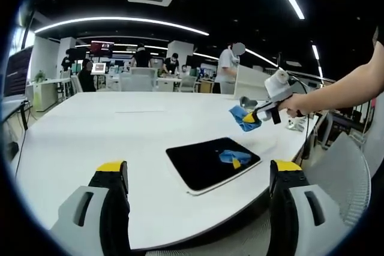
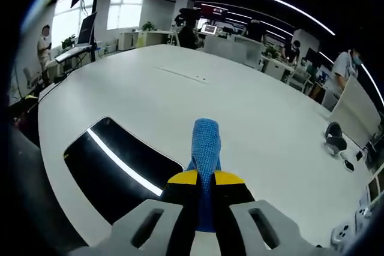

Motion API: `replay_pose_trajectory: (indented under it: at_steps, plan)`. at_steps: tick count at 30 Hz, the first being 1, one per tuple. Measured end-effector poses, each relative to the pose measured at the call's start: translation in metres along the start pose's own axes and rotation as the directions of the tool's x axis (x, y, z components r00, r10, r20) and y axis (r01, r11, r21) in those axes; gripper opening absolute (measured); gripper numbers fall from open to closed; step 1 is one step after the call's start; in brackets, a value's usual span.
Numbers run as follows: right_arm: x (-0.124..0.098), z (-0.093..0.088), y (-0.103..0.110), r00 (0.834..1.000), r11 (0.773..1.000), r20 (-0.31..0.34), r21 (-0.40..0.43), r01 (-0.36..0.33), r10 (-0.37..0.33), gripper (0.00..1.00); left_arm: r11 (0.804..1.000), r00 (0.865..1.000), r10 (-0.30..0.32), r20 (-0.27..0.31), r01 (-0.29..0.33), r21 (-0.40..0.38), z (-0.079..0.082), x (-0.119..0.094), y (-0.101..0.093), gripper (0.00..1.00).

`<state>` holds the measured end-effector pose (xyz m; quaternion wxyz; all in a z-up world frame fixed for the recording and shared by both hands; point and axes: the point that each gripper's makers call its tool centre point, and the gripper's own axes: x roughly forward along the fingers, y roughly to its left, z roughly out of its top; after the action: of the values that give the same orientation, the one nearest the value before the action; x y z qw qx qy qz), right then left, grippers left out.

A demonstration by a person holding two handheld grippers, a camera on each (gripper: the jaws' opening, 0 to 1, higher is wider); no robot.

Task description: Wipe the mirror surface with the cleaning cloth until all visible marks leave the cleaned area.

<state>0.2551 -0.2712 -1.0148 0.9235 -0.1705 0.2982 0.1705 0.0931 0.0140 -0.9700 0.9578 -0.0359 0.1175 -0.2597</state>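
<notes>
Right now the mirror (image 1: 213, 163) lies flat on the white table (image 1: 90, 142), near the table's front edge, dark glass w/ a pale rim. In the left gripper view it sits between and just beyond the left gripper (image 1: 201, 175), whose two yellow-tipped jaws stand wide apart w/ nothing between them, above the table and not touching the mirror. The glass reflects a blue and yellow patch.

Further back in that view, the right gripper (image 1: 251, 117) is held up by a person's hand (image 1: 294, 105) w/ a bare forearm coming in from the right. Its jaws are pinched on the blue cleaning cloth (image 1: 242, 117), which hangs above the table beyond the mirror's far corner, clear of the glass.

In the right gripper view, the right gripper's yellow tips are clamped tight on the cloth, which sticks out forward as a folded blue strip. The mirror is at lower left of that view, reflecting a bright ceiling light strip; cloth is beside it, not on it. Can't tell any marks on the glass at this res.

Background: office desks, monitors, several people standing well away. A small dark object (image 2: 334, 136) lies on the table's far right side.
</notes>
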Motion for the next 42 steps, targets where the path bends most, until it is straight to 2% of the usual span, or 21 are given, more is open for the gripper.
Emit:
replay_pose_trajectory:
  at_steps: [4,13,24,27,32,37,39,42]
  plan:
    - [-0.001,-0.005,-0.003,1.0,1.0,0.003,-0.003,0.014,-0.014,0.02,1.0,1.0,0.001,0.001,-0.001,0.001,0.0,0.0,0.0,0.97]
    - [0.001,-0.032,0.0,0.999,1.0,-0.036,0.019,0.011,-0.01,0.02,1.0,1.0,0.002,-0.004,-0.002,0.001,-0.001,0.0,0.0,0.98]
    - [0.006,-0.07,0.006,0.993,0.998,-0.113,0.059,-0.012,0.018,0.03,1.0,1.0,0.004,-0.01,-0.004,0.003,-0.003,0.0,0.001,0.99]
    - [0.006,-0.076,0.009,0.992,0.999,-0.123,0.043,-0.019,0.024,0.04,1.0,1.0,0.005,-0.01,-0.005,0.005,-0.003,0.0,0.001,0.99]
    - [0.007,-0.077,0.011,0.992,0.998,-0.122,0.057,-0.022,0.029,0.05,1.0,1.0,0.006,-0.018,-0.006,0.006,-0.003,0.0,0.0,0.99]
    - [0.006,-0.073,0.009,0.995,0.998,-0.101,0.058,-0.008,0.014,0.11,1.0,1.0,0.005,-0.024,-0.005,0.005,-0.004,0.0,0.0,0.99]
    - [0.005,-0.07,0.005,0.996,0.998,-0.086,0.059,0.005,0.0,0.18,1.0,1.0,0.005,-0.025,-0.005,0.005,-0.004,0.0,0.0,0.99]
    - [0.002,-0.068,0.001,0.997,0.996,-0.071,0.088,0.008,-0.002,0.21,1.0,1.0,0.005,-0.025,-0.005,0.005,-0.004,0.0,0.0,0.99]
